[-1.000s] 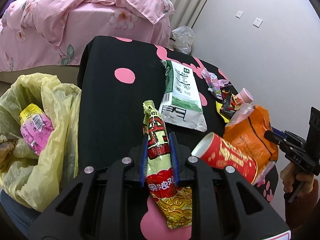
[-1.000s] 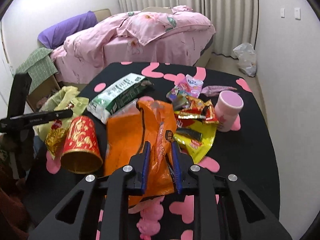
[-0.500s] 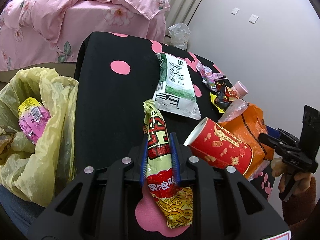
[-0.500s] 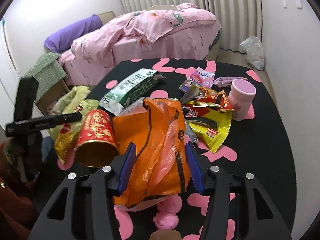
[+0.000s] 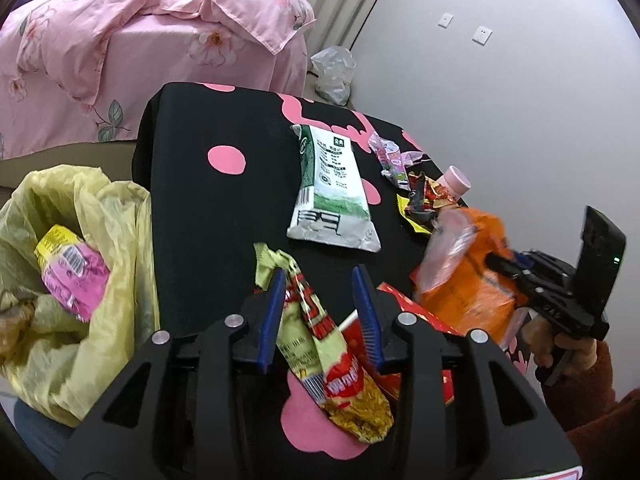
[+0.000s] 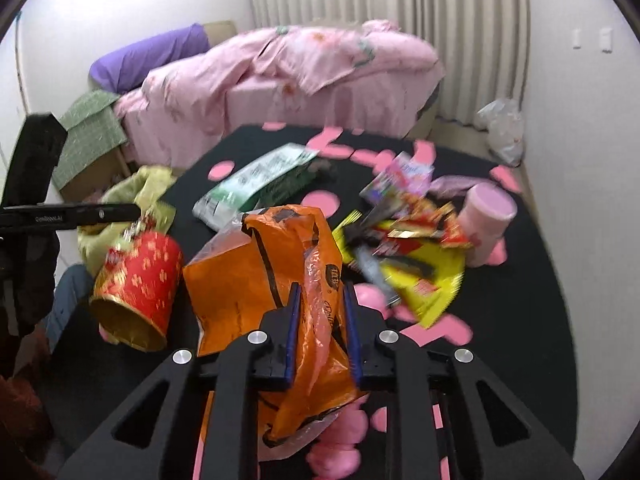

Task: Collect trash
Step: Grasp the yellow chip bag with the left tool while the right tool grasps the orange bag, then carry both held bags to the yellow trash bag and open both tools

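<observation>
My left gripper (image 5: pixel 318 294) is open. A green, red and yellow snack wrapper (image 5: pixel 320 336) lies loose between its fingers on the black table (image 5: pixel 208 208). A yellow trash bag (image 5: pixel 80 264) hangs open at the table's left edge with a pink packet (image 5: pixel 72 276) inside. My right gripper (image 6: pixel 320 300) is shut on an orange plastic bag (image 6: pixel 280 272), which also shows in the left wrist view (image 5: pixel 472 280). A red paper cup (image 6: pixel 136 292) lies on its side left of the orange bag.
A green and white pouch (image 5: pixel 332 192) lies mid-table. Yellow and red wrappers (image 6: pixel 416 248) and a pink cup (image 6: pixel 488 220) sit at the right. A bed with a pink quilt (image 6: pixel 280 76) stands behind the table. A clear bag (image 6: pixel 500 128) lies on the floor.
My left gripper has opened and let go of the snack wrapper, which has tilted. My right gripper opened half a second ago and has shut again on the orange bag.
</observation>
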Action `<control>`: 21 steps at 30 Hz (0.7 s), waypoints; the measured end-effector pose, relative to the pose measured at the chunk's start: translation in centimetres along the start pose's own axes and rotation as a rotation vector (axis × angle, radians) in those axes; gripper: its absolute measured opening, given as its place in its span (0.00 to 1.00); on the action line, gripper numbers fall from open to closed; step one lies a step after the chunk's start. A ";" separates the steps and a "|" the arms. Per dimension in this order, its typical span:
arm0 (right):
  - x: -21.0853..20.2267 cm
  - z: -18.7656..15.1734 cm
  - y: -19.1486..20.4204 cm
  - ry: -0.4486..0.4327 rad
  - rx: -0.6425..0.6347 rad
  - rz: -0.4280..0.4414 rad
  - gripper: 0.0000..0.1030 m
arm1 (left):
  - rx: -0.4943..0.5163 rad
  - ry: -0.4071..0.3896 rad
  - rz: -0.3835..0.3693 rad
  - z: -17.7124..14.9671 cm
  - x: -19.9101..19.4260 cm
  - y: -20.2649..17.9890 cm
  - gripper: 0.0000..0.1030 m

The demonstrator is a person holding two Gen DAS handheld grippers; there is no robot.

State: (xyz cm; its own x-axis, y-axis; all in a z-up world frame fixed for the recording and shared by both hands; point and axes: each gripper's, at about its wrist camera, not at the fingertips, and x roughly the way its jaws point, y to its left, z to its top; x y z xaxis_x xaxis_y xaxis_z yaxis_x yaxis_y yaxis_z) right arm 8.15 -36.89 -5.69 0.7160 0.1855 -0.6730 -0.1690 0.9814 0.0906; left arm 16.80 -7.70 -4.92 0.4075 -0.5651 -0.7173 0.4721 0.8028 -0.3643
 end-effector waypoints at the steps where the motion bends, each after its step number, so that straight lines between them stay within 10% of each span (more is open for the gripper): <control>1: -0.4 0.1 -0.3 -0.012 0.009 -0.004 0.20 | -0.007 0.008 0.015 0.3 0.3 0.1 0.32; 11: -2.6 0.1 -0.2 -0.069 0.001 -0.055 0.20 | -0.083 0.164 0.096 0.7 3.7 0.8 0.26; 21: -6.6 4.3 2.3 -0.224 -0.065 -0.097 0.20 | 0.032 -0.225 0.193 0.0 -7.0 -1.4 0.24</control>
State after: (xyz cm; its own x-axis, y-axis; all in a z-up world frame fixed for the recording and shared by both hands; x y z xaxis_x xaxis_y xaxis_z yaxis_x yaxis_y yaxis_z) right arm 5.97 -35.60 2.17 0.8619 0.1042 -0.4963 -0.1306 0.9913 -0.0189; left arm 13.25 -4.87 0.61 0.6535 -0.4335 -0.6205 0.3919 0.8951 -0.2127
